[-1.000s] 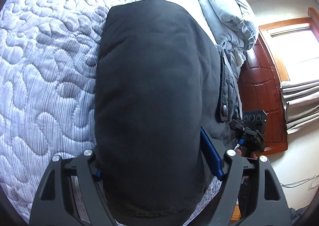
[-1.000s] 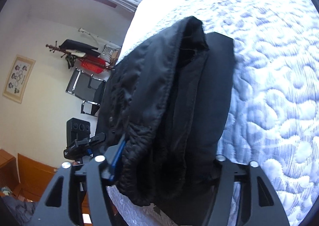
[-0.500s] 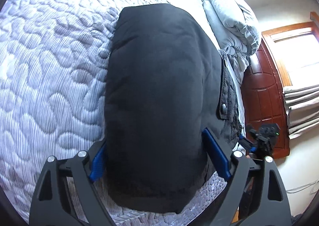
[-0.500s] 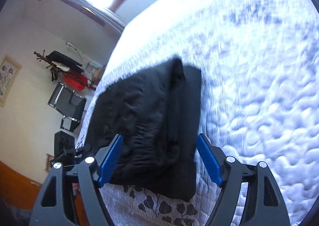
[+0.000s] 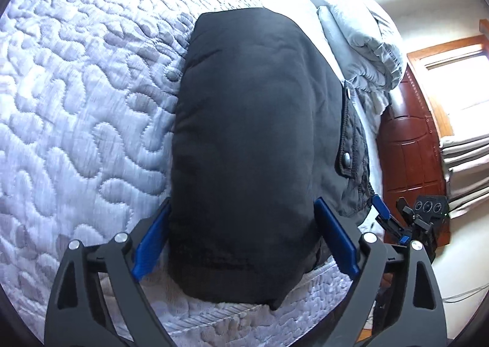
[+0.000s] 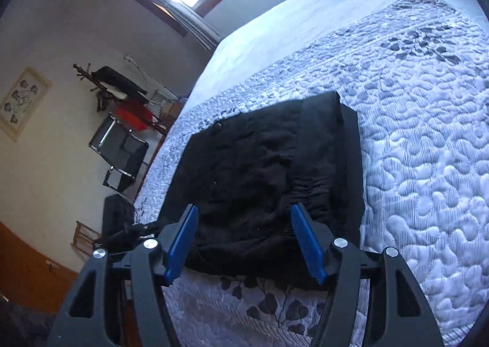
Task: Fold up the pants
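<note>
The black pants (image 5: 247,145) lie folded into a thick oblong bundle on the bed (image 5: 76,108), on its pale quilted cover, close to the bed's near edge. In the left wrist view the bundle's near end fills the space between the blue pads of the left claw (image 5: 241,243). That claw's jaws are opening, spread wide to either side of the cloth; whether the pads still touch it cannot be told. In the right wrist view the pants (image 6: 269,182) lie just beyond the right claw (image 6: 244,243), whose jaws are closing and grasp nothing; the cloth shows behind and between its pads. A rumpled grey duvet (image 5: 363,50) lies on the bed beyond the pants.
</note>
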